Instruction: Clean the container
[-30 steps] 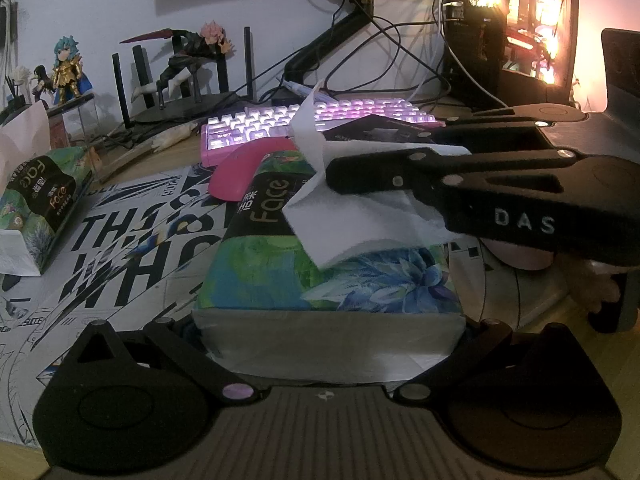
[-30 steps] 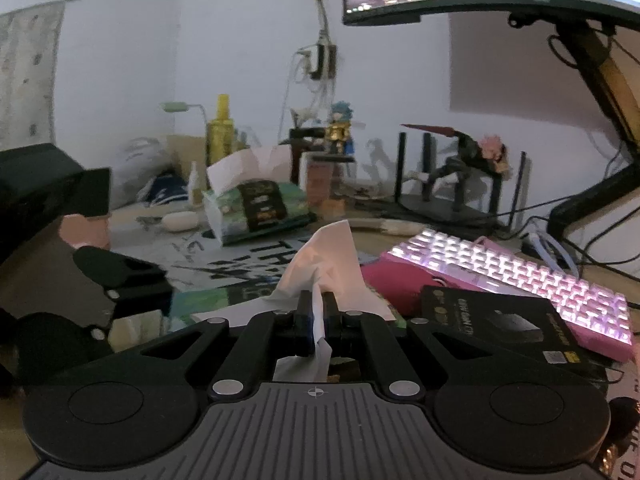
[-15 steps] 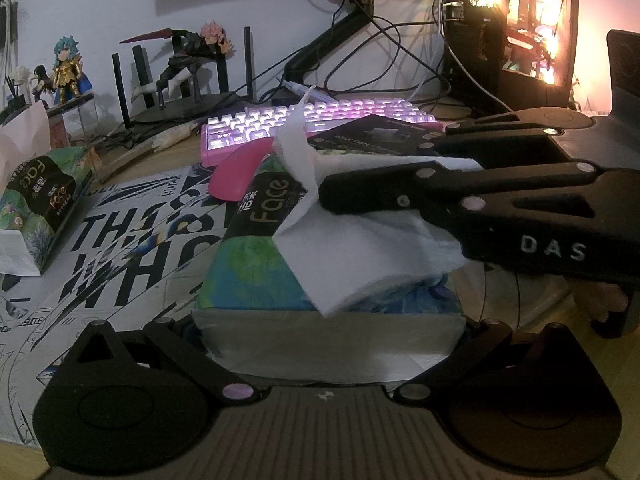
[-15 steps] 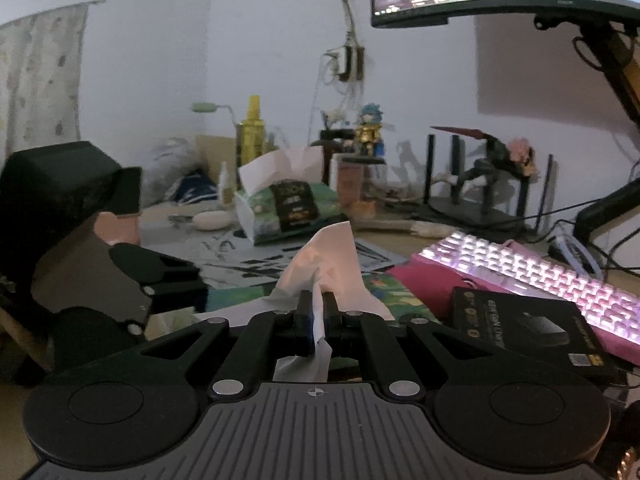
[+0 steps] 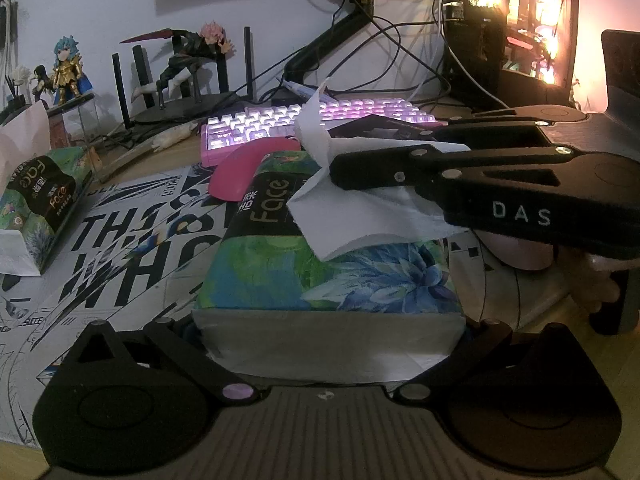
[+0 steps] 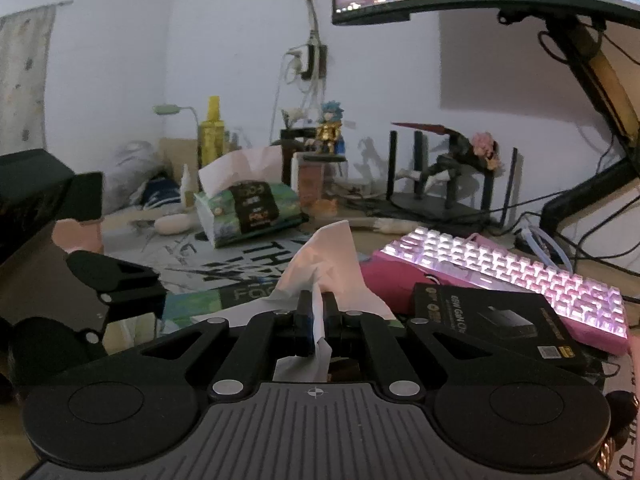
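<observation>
A floral tissue pack (image 5: 320,276) lies on the printed desk mat (image 5: 120,240). Its near end sits between the wide-spread jaws of my left gripper (image 5: 328,328), and both sides touch the fingers. A white tissue (image 5: 360,220) rises from the pack's top slot. My right gripper (image 6: 318,308) is shut on that tissue (image 6: 328,256), which sticks up between and past its fingertips. In the left wrist view the right gripper (image 5: 336,168) reaches in from the right, just above the pack. The right wrist view shows the left gripper (image 6: 120,284) at the left, beside the pack (image 6: 200,304).
A lit pink keyboard (image 5: 304,120) and a pink mouse (image 5: 248,172) lie just behind the pack. A black box (image 6: 492,320) rests by the keyboard. A second tissue pack (image 5: 36,208) sits at the left, figurines (image 5: 68,68) along the wall, a glowing PC case (image 5: 520,40) at the right.
The right gripper with the tissue dipped slightly toward the pack and came back up. The left gripper and the pack kept still.
</observation>
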`<state>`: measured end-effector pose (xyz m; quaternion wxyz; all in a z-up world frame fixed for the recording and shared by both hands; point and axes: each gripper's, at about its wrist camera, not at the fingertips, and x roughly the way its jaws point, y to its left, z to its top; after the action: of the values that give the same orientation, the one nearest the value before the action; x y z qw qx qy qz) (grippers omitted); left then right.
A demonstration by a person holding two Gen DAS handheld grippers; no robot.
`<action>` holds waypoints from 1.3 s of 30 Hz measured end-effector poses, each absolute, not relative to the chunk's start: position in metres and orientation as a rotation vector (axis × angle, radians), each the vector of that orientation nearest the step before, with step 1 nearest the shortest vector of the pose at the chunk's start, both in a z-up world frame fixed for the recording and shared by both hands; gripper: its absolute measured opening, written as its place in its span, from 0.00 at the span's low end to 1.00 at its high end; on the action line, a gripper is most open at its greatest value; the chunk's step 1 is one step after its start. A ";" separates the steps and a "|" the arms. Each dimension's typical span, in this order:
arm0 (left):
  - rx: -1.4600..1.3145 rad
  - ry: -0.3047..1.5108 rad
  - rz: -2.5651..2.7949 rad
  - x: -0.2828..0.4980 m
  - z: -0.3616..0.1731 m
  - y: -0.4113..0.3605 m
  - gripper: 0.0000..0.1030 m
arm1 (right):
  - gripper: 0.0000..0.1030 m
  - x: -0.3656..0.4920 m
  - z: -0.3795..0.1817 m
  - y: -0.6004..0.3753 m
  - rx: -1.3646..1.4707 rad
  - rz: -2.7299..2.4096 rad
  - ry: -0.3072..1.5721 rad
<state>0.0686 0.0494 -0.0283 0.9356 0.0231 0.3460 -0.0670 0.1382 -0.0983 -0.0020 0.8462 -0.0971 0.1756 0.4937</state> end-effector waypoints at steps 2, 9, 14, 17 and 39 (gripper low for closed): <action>0.047 0.707 -0.137 0.069 -0.028 0.049 1.00 | 0.05 0.135 -0.002 -0.097 -0.214 1.068 0.366; 0.047 0.707 -0.137 0.069 -0.028 0.049 1.00 | 0.05 0.131 -0.001 -0.097 -0.221 1.118 0.364; 0.047 0.707 -0.137 0.069 -0.028 0.049 1.00 | 0.05 0.132 -0.001 -0.097 -0.219 1.107 0.365; 0.047 0.707 -0.137 0.069 -0.028 0.049 1.00 | 0.05 0.132 -0.001 -0.097 -0.218 1.100 0.366; 0.047 0.707 -0.137 0.069 -0.028 0.050 1.00 | 0.05 0.129 0.000 -0.096 -0.226 1.116 0.363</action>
<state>0.0688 0.0496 -0.0284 0.9356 0.0231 0.3459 -0.0670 0.1293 -0.0959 -0.0005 0.8268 -0.1065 0.1708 0.5252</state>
